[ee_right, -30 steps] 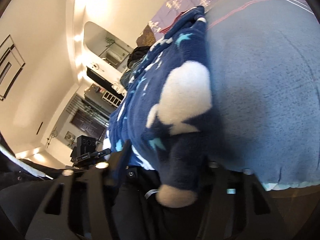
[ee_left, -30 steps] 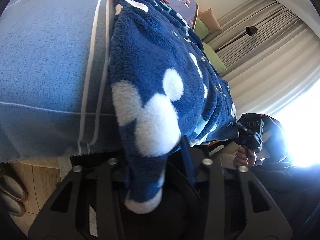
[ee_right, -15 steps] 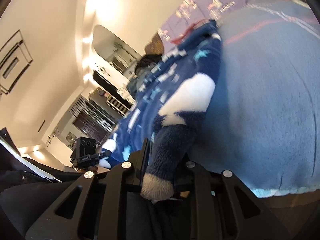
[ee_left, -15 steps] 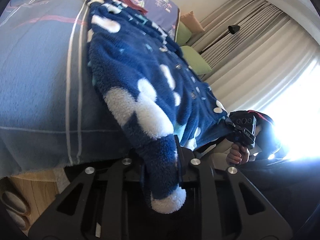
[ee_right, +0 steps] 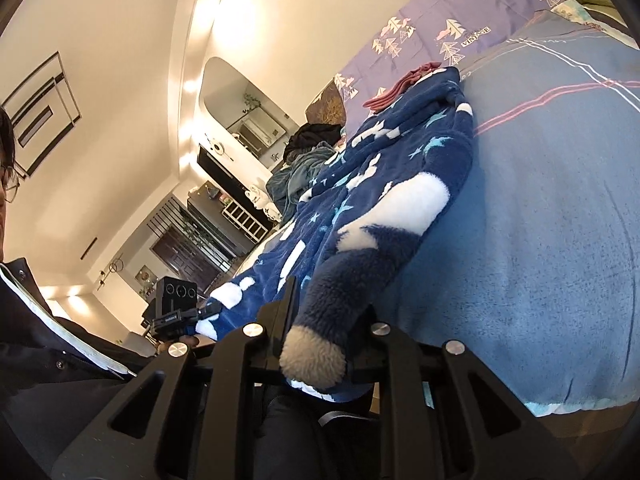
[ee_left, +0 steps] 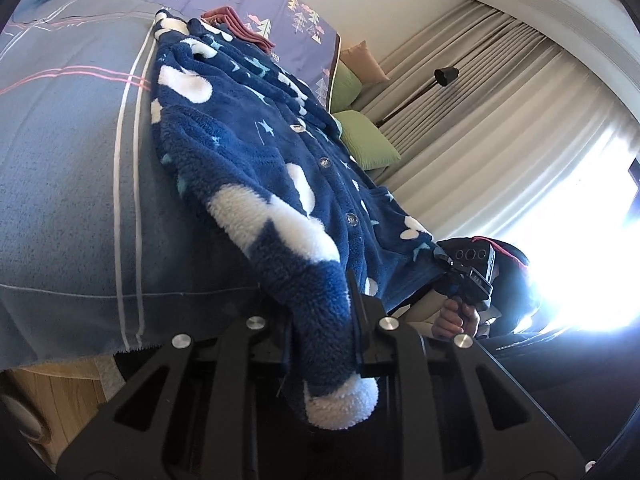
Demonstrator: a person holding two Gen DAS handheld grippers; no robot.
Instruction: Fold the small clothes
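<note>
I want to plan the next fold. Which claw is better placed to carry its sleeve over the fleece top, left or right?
Neither clearly. The left claw and the right claw have each just closed on a cuff of the blue fleece top, which is stretched between them over the bed.

The left gripper's [ee_left: 324, 328] fingertips are buried in the blue fleece garment [ee_left: 280, 184]; window glare hides the person beyond it.

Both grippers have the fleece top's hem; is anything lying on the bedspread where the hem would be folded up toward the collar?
Nothing lies on the fleece top itself. A folded red cloth sits just past the collar. The left gripper and right gripper each pinch a hem corner.
</note>
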